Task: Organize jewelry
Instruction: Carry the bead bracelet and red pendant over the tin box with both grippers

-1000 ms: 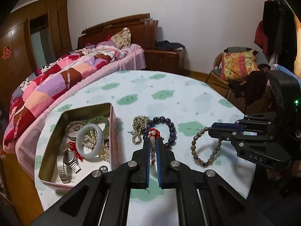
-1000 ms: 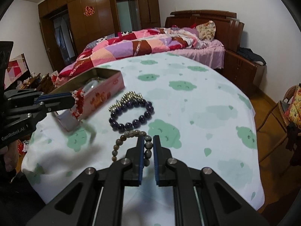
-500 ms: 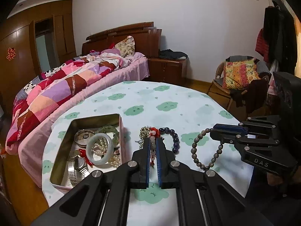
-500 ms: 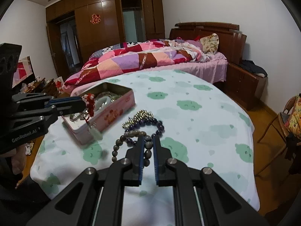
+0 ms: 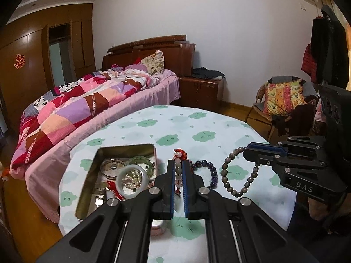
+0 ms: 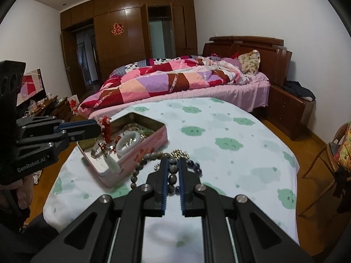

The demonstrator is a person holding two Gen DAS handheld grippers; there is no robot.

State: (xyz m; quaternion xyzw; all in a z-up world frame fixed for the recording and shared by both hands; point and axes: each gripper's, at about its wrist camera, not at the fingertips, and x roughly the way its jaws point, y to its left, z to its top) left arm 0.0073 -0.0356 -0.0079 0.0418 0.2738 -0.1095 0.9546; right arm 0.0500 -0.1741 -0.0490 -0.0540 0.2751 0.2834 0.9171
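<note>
My left gripper is shut on a red-knot bead pendant and holds it in the air, to the right of the open pink tin. In the right wrist view the left gripper hangs the pendant over the tin. My right gripper is shut on a brown bead bracelet, lifted above the table; it also shows in the left wrist view with the bracelet dangling. A purple bead bracelet and a gold bead string lie on the cloth.
The tin holds a pale jade bangle, pearls, a green bangle and a metal watch. The round table has a white cloth with green clouds. A bed stands behind it, and a chair with a cushion to the right.
Both grippers have risen with their jewellery, and the table looks farther away. The pendant now hangs over the tin in the right wrist view. The brown bracelet hangs free of the cloth.
</note>
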